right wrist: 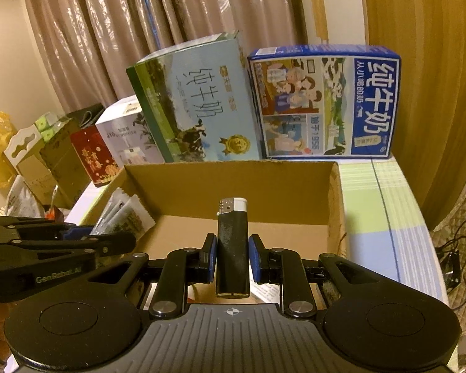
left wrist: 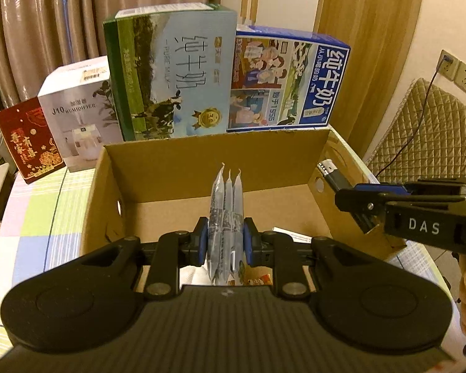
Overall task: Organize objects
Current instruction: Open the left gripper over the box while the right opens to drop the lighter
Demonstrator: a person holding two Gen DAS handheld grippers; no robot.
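Both grippers tilt downward over the open cardboard box [left wrist: 335, 155] at mid-frame. Left gripper [left wrist: 226, 242], at lower centre of its view, is clamped on a bunch of grey sachets [left wrist: 226, 205] standing upright above the box floor. Right gripper [right wrist: 233, 253], entering that view from the right edge, pinches a black lighter [right wrist: 233, 242], metal head up, over the box's right side.
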